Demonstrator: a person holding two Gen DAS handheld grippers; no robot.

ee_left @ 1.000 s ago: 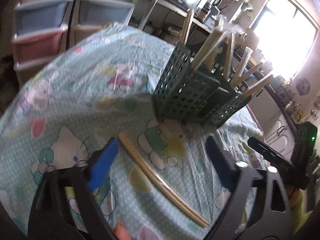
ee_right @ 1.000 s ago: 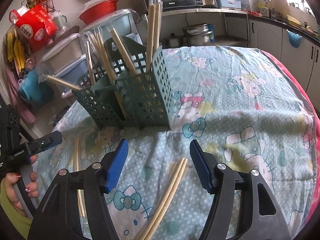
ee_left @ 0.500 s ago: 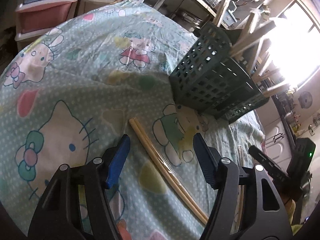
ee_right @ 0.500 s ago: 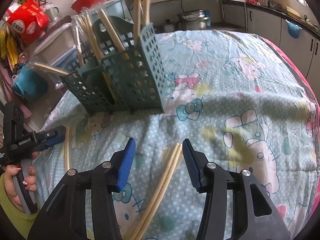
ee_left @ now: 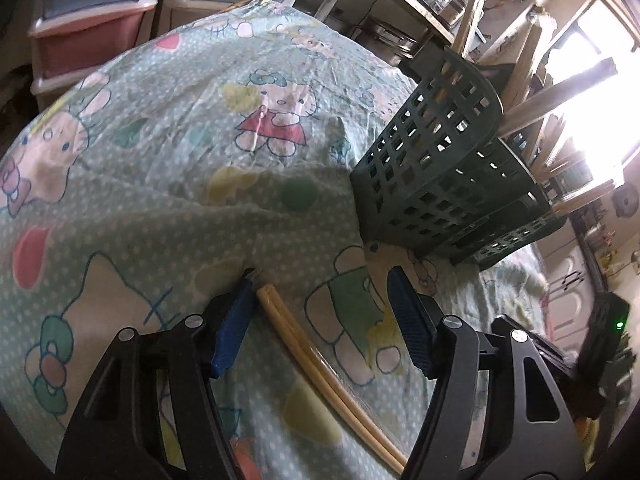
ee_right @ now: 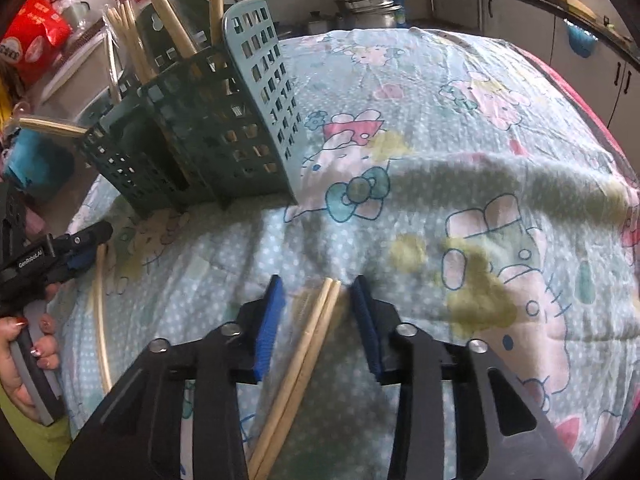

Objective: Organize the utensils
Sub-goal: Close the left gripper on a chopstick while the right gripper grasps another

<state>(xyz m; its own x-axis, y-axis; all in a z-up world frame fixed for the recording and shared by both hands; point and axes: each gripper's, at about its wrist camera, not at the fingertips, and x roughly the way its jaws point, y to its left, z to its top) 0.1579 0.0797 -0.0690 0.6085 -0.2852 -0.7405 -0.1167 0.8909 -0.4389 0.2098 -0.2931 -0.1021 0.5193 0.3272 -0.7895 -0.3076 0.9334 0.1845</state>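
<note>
A wrapped pair of wooden chopsticks (ee_left: 308, 348) lies on the cartoon-print cloth between the blue pads of my left gripper (ee_left: 322, 276), close against the left pad (ee_left: 232, 324); the jaws stand apart. In the right wrist view a second pair of chopsticks (ee_right: 308, 344) lies between the pads of my right gripper (ee_right: 317, 282), whose jaws are closing, with a gap still showing on both sides. The green slotted utensil basket (ee_left: 432, 184) (ee_right: 208, 136) stands beyond both grippers, holding several chopsticks upright. The left gripper (ee_right: 60, 256) also shows at the left edge of the right wrist view.
A person's hand (ee_right: 28, 360) grips the left tool's handle. The cloth-covered table (ee_right: 460, 128) drops away at its rounded edges. Plastic drawer units (ee_left: 92, 20) stand past the far edge, and kitchen counters with pots (ee_right: 368, 12) lie behind.
Both grippers have sunk toward the cloth and moved in over their chopstick pairs. The right jaws have narrowed a lot; the left jaws narrowed a little.
</note>
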